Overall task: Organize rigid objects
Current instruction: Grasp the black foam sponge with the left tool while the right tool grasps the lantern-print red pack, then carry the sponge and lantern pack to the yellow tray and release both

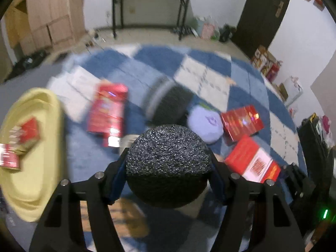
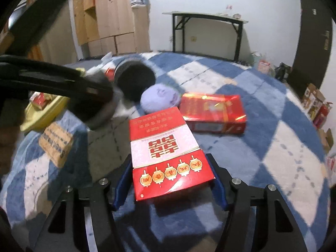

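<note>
My left gripper (image 1: 169, 168) is shut on a black speckled foam ball (image 1: 168, 147), with the blue pads pressing on both of its sides above the blue and white rug (image 1: 210, 77). In the right wrist view, my right gripper (image 2: 171, 178) is shut on a red and white box with lantern prints (image 2: 168, 151), which lies flat on the rug. The same box (image 1: 252, 163) shows at the lower right of the left wrist view. A yellow tray (image 1: 31, 189) at the left holds small red boxes (image 1: 25, 138).
On the rug lie a long red box (image 1: 107, 111), another red box (image 1: 241, 121), a purple plush ball (image 1: 204, 126) and a black cylinder (image 1: 168, 105). A wooden block (image 2: 55, 142) rests near the tray. A black folding table (image 1: 147, 8) stands by the far wall.
</note>
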`<state>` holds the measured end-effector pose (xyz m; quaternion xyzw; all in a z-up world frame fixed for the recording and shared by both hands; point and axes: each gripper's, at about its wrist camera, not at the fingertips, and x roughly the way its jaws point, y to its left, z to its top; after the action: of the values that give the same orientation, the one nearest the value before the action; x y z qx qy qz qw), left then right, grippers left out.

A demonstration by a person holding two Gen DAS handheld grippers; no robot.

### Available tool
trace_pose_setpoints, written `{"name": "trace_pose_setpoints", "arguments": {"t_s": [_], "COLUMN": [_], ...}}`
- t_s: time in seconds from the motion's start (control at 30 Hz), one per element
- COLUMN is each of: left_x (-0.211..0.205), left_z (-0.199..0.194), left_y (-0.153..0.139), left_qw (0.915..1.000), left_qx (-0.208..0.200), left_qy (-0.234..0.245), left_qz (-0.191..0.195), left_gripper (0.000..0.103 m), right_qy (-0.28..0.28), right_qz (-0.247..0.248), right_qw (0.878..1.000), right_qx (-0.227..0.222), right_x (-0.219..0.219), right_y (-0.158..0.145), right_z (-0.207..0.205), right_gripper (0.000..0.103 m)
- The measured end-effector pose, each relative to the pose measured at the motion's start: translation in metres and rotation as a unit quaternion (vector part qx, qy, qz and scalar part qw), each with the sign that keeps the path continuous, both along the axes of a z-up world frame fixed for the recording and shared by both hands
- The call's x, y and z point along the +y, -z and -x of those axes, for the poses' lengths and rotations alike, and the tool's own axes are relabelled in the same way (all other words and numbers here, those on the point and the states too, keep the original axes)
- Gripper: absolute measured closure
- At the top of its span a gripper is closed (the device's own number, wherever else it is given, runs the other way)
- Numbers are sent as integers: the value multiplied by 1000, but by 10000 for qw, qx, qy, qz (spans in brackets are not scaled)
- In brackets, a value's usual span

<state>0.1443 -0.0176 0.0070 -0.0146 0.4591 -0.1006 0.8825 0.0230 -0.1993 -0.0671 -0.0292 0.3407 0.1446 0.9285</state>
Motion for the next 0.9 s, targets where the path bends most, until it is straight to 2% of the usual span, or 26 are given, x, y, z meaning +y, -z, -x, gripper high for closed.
{"name": "trace_pose_setpoints", "arguments": {"t_s": [0.17, 0.23, 0.37, 0.43, 0.5, 0.63, 0.77, 0.9], "left_x": [41, 57, 77, 84, 87, 95, 95, 96], "left_z": [31, 50, 82, 95, 105, 111, 117, 120], "left_y": [-41, -56, -64, -66, -70, -72, -59, -49], "left_qw": [9993, 9985, 9974, 9972, 9965, 9951, 9929, 9950], "left_qx": [-294, -453, -545, -509, -606, -724, -873, -698], "left_qy": [-220, -296, -448, -533, -523, -661, -718, -696], "left_qz": [-41, -89, -130, -138, -234, -98, -368, -165], "left_gripper": [35, 35, 35, 35, 35, 34, 34, 35], "right_qy": [605, 668, 811, 893, 950, 908, 819, 676], "right_qz": [-414, -571, -691, -759, -625, -407, -183, -61], "right_qw": [9965, 9950, 9932, 9918, 9922, 9945, 9961, 9975], "right_qx": [-399, -476, -468, -502, -501, -338, -261, -210], "right_x": [-23, -30, -39, -43, -43, -32, -18, -11], "right_y": [-46, -60, -80, -83, -84, -82, -85, -80], "right_z": [20, 29, 52, 62, 68, 74, 76, 78], "right_gripper": [40, 40, 40, 40, 41, 41, 41, 41]}}
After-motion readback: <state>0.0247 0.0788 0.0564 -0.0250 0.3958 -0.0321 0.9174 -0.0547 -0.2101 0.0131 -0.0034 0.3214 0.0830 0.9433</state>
